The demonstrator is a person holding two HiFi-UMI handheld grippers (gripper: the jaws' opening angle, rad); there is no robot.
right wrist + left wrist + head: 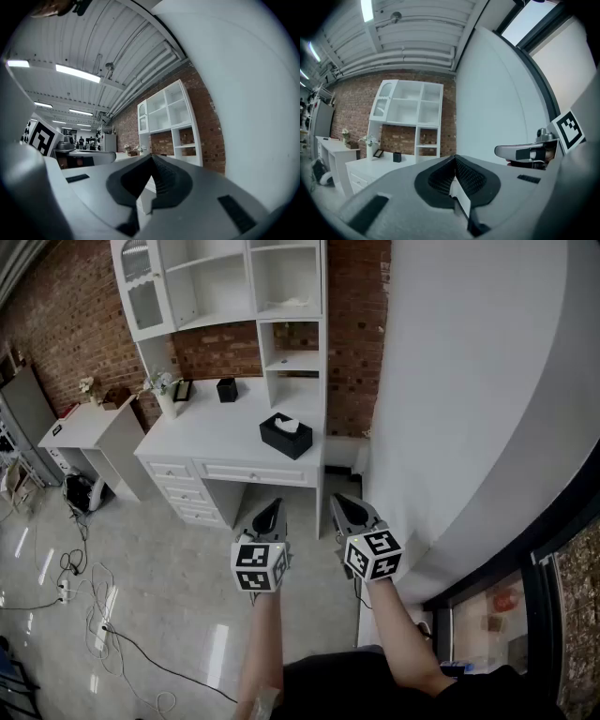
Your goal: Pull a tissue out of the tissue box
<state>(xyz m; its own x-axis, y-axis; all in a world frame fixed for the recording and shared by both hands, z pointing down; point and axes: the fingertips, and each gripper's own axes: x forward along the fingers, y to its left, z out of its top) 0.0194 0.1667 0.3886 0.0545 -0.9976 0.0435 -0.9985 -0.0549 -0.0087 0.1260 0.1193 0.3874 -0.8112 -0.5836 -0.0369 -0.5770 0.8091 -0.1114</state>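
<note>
Tissue box [286, 438]: black, tissue [288, 425] standing ready from its slot, on the white bench [211, 427], well ahead. Left tongs [269, 517], right tongs [350, 512]: both closed, empty, level, side by side over the floor; reach apparently not begun.

Setting: a staged home-study corner inside an industrial, loft-type studio or lab hall.

Evidence:
- Ahead of the left gripper [272, 507] and right gripper [342, 502]: a white wooden desk with drawers [216, 432] carrying a tall white open-shelf hutch [220, 277], both against a red brick wall [56, 324].
- Left of the left gripper: a small white side table [89, 432], loose black cables [70, 563] and a white power strip [105, 608] on a glossy grey floor [169, 606].
- Right of the right gripper: a curved white partition wall [469, 381].
- Overhead: a ribbed white metal ceiling [417, 33], exposed white pipes [417, 58] and a long tube light [367, 9].
</note>
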